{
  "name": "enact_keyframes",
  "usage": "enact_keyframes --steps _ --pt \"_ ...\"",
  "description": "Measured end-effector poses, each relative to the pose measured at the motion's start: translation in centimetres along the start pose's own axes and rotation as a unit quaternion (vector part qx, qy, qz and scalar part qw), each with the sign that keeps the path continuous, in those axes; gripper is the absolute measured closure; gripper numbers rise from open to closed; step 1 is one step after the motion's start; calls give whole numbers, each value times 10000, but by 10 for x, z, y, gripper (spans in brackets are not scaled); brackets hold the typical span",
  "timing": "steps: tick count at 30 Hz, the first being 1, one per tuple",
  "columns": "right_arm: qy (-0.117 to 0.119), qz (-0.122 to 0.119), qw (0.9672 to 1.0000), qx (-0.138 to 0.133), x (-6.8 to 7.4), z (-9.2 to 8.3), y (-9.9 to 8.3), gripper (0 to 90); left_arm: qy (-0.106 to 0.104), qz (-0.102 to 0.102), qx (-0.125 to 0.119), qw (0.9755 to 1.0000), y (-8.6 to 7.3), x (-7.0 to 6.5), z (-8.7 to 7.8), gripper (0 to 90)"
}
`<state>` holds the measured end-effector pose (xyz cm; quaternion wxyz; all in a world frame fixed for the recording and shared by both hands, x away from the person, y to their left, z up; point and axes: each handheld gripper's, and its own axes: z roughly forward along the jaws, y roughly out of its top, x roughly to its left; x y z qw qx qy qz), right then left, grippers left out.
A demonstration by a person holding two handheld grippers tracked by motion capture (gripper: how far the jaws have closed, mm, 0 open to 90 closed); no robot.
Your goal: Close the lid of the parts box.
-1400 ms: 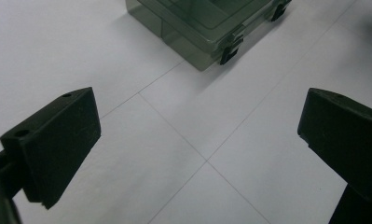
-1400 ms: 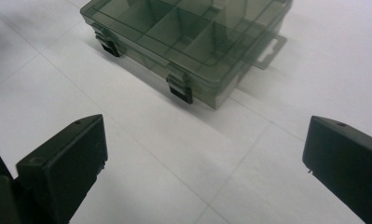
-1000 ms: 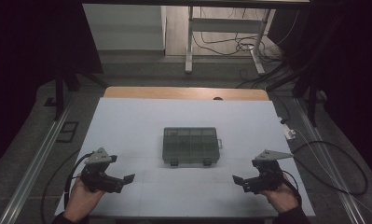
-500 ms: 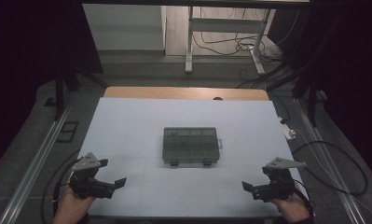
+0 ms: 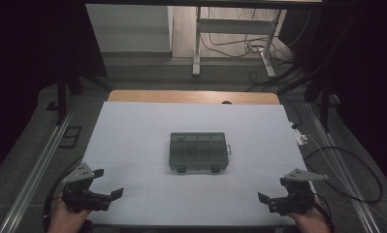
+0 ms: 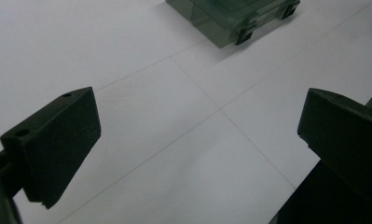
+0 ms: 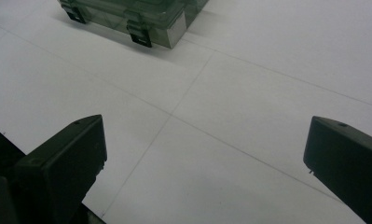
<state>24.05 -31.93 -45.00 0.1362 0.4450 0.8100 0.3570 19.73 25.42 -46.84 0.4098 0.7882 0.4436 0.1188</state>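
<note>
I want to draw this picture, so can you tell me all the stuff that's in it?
Compartment box: one, see-through dark green, lid shut with two black latches on the near side, middle of the table.
Table: one, white top with a wooden strip at the far edge.
Small white plug-like thing: one, at the table's right edge.
Cables: several, dark, on the floor beyond the table.
Metal frame legs: light grey, on the floor behind the table.
Left claw: one, black, open, near left corner, apart from the box.
Right claw: one, black, open, near right corner.
</note>
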Motion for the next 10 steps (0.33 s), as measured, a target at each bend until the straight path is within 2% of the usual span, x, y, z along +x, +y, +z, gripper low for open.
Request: enact_keyframes --steps 5,10 --pt "-76 57 10000 -5 0 -3 -2 0 76 61 77 9999 -1 -2 -2 0" --pt "-101 143 9998 56 -2 -3 -3 0 70 13 84 9999 0 -1 -1 0"
